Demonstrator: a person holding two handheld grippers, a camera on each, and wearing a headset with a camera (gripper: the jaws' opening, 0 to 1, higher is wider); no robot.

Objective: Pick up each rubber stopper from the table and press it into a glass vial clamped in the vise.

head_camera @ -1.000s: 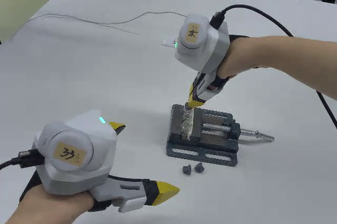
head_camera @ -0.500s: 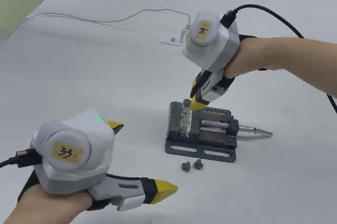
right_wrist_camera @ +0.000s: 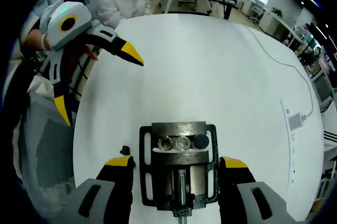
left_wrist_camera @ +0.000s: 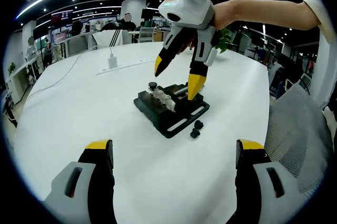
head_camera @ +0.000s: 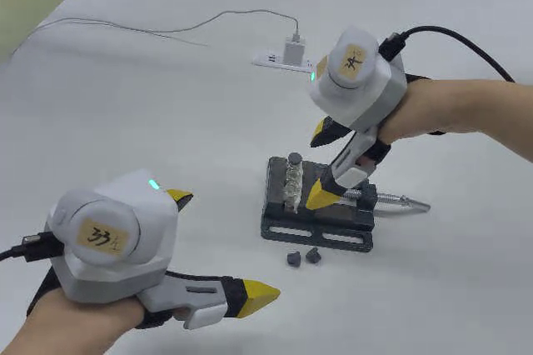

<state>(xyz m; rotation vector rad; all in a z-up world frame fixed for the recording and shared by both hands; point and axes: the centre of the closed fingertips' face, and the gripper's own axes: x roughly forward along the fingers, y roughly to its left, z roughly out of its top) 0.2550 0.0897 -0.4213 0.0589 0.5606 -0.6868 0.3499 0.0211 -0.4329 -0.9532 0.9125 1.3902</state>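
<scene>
We find left gripper (left_wrist_camera: pixel 173 146) and right gripper (head_camera: pixel 320 165) agape, empty; we advise pinching a stopper (head_camera: pixel 294 260) squarely, seating it plumb.

White tabletop (head_camera: pixel 125 105), dark grey vise (head_camera: pixel 287 237) and stoppers (head_camera: pixel 294 259), left claw (head_camera: pixel 221 247) and right claw (head_camera: pixel 320 165) white with yellow tips.

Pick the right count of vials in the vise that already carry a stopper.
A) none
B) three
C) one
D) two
C: the right gripper view looks down on three vials in the vise; one is capped by a dark stopper, while the other two vials show open mouths.
</scene>
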